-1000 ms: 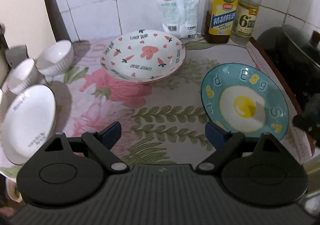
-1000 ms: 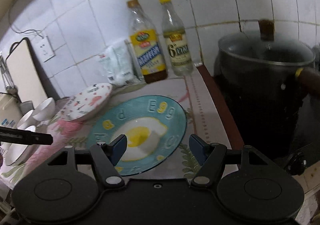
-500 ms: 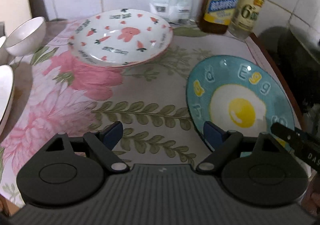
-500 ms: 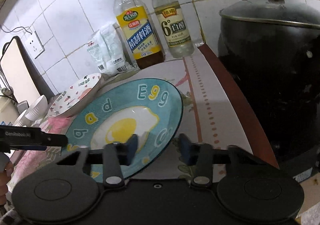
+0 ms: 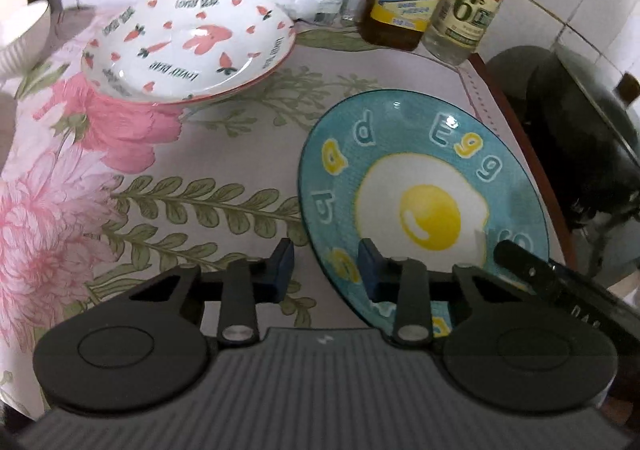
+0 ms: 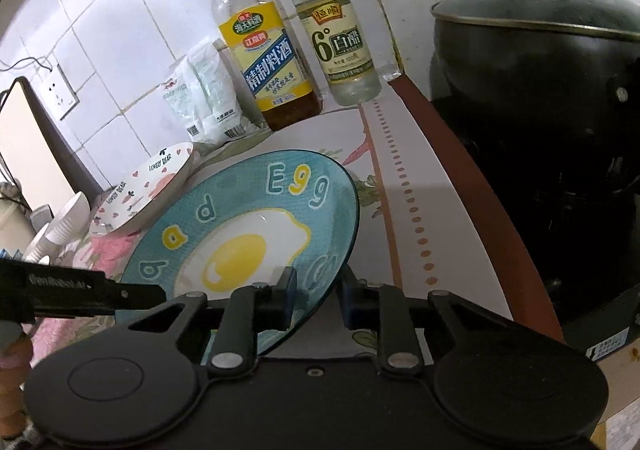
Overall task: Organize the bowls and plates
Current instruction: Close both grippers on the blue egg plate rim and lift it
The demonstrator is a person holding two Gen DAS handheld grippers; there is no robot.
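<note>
A teal plate with a fried-egg picture [image 5: 424, 194] lies at the right of the flowered cloth; it also shows in the right wrist view [image 6: 248, 234]. My left gripper [image 5: 326, 266] straddles its near-left rim, jaws narrowed but with a gap. My right gripper [image 6: 318, 292] straddles its near-right rim, jaws close around the edge, and that side looks tilted up. A white dish with pink carrots [image 5: 188, 46] sits behind on the left, also visible in the right wrist view [image 6: 148, 186]. A white ribbed bowl [image 5: 24, 34] is at the far left.
Two bottles, a cooking wine bottle [image 6: 268, 62] and a vinegar bottle [image 6: 340, 34], and a white packet [image 6: 208, 98] stand against the tiled wall. A black lidded pot [image 6: 540, 122] stands right of the counter edge. More white bowls [image 6: 60, 226] are at the far left.
Both grippers have moved in onto the teal plate's rim and narrowed their jaws. The left gripper has shifted right, so the white bowls and plate left its view.
</note>
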